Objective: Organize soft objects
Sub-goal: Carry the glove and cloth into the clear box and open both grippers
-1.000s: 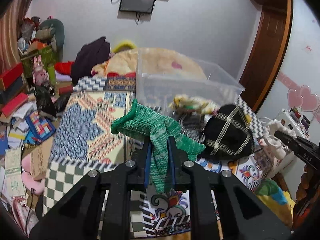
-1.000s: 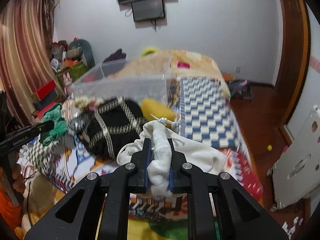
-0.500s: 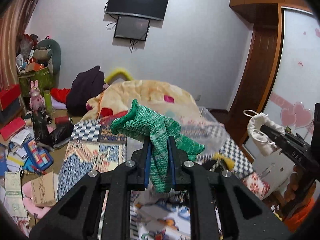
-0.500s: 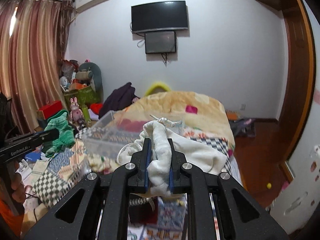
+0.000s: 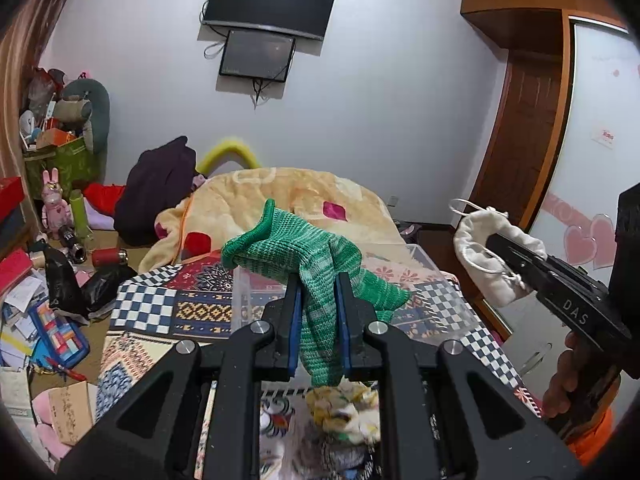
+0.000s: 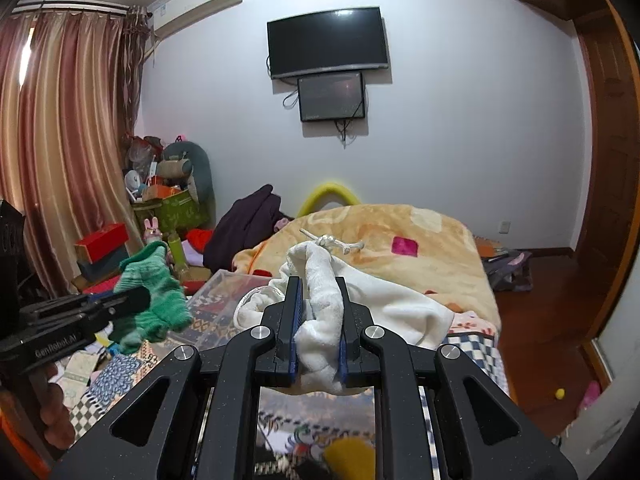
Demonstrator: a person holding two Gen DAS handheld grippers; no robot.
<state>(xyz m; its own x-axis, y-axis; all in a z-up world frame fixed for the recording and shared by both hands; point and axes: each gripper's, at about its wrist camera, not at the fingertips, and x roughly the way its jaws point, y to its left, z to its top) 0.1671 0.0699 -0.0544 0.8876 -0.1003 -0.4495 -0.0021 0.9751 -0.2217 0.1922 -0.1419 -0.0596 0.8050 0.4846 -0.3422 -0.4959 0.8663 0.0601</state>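
My left gripper (image 5: 319, 316) is shut on a green knitted glove (image 5: 308, 254) and holds it up in the air over the bed. The glove also shows in the right wrist view (image 6: 150, 292) at the left. My right gripper (image 6: 319, 316) is shut on a white drawstring cloth pouch (image 6: 400, 308), also raised; the pouch shows in the left wrist view (image 5: 486, 252) at the right. A clear plastic bin (image 5: 420, 276) stands on the patterned bedspread (image 5: 176, 308) below and ahead of both grippers. A yellow-and-white crumpled cloth (image 5: 344, 408) lies below the left gripper.
A peach blanket (image 5: 296, 196) is heaped at the bed's far end, with a dark purple garment (image 5: 160, 184) beside it. Boxes, toys and papers (image 5: 36, 264) crowd the floor at the left. A wooden door (image 5: 516, 140) is at the right. A yellow soft object (image 6: 348, 454) lies below the right gripper.
Both grippers have risen and tilted up with their loads. The bin and the pile of soft things have dropped low in view; the black checked item is out of sight.
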